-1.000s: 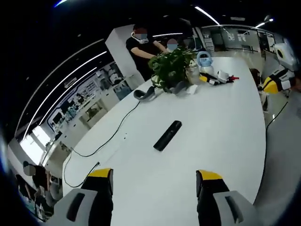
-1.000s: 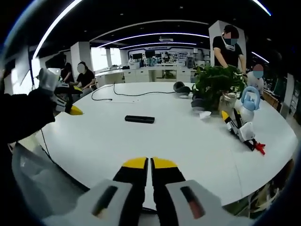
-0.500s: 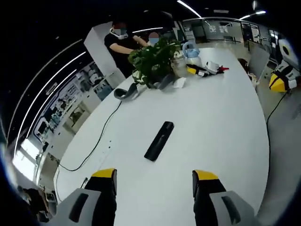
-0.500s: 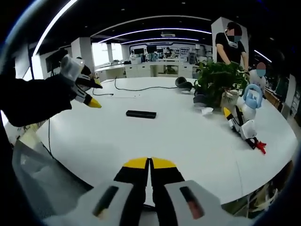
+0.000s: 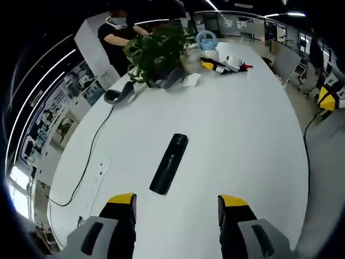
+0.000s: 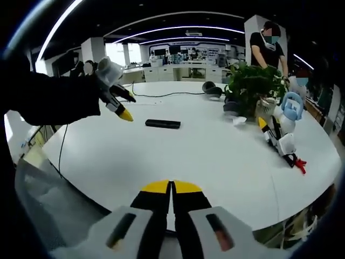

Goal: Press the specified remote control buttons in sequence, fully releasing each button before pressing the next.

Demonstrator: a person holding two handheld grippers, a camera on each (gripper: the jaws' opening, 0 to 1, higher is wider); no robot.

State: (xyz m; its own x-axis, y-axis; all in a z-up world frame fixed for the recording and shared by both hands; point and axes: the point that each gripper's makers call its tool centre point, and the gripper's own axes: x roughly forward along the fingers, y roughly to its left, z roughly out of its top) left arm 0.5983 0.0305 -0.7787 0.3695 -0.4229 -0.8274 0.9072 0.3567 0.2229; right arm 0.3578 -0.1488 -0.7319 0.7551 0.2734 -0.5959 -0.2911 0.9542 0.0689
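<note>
Left gripper (image 5: 175,208) nearer lengthwise remote (image 5: 169,163)

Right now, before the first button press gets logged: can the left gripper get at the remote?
Probably yes. The left gripper is open, the black remote lies on bare white table just ahead of it, and nothing stands between them.

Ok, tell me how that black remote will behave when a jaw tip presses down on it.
The remote looks flat and rigid, lying flush on the table, so it probably won't tip. On that smooth white top, an off-centre press may make it slide or swivel.
</note>
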